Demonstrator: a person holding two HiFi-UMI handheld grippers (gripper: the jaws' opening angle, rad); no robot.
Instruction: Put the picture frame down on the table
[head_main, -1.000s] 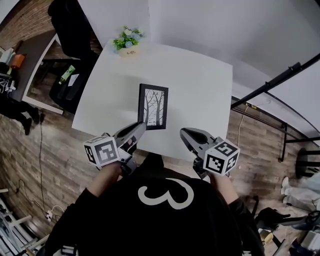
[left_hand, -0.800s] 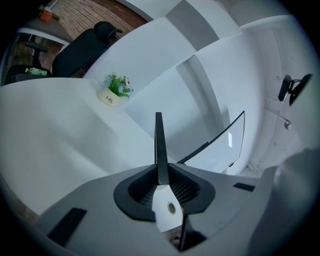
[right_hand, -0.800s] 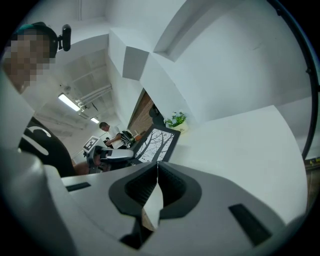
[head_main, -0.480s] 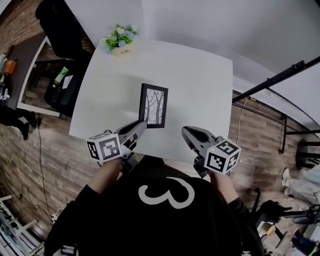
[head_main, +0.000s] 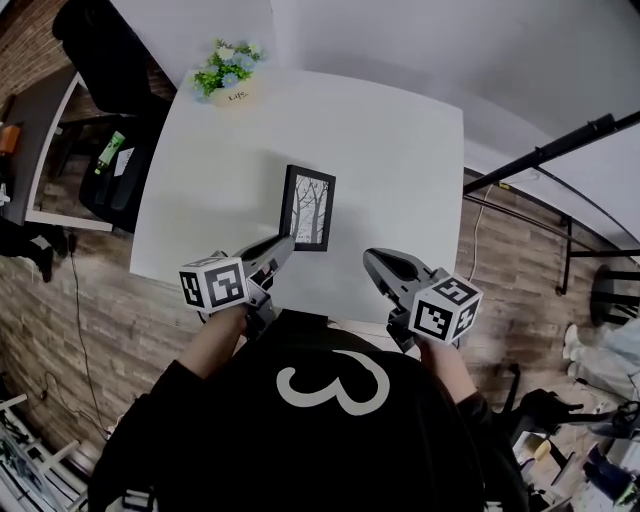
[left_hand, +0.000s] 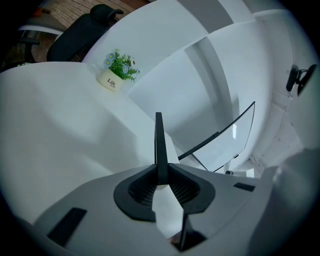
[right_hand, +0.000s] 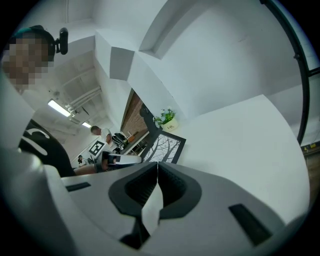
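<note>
My left gripper (head_main: 283, 245) grips the picture frame (head_main: 308, 208) by its near side, close to the table (head_main: 400, 150)'s front edge. My right gripper (head_main: 373, 259) is closed on nothing.

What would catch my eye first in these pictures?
A black picture frame with a print of bare trees, at the middle of the white table, pinched by its near end in the left tongs. A small pot of flowers sits at the table's far left corner; the right tongs are shut, empty.

Black top (head_main: 200, 440), white 3 (head_main: 335, 408), grey left tool (head_main: 285, 243), grey right tool (head_main: 370, 257)
</note>
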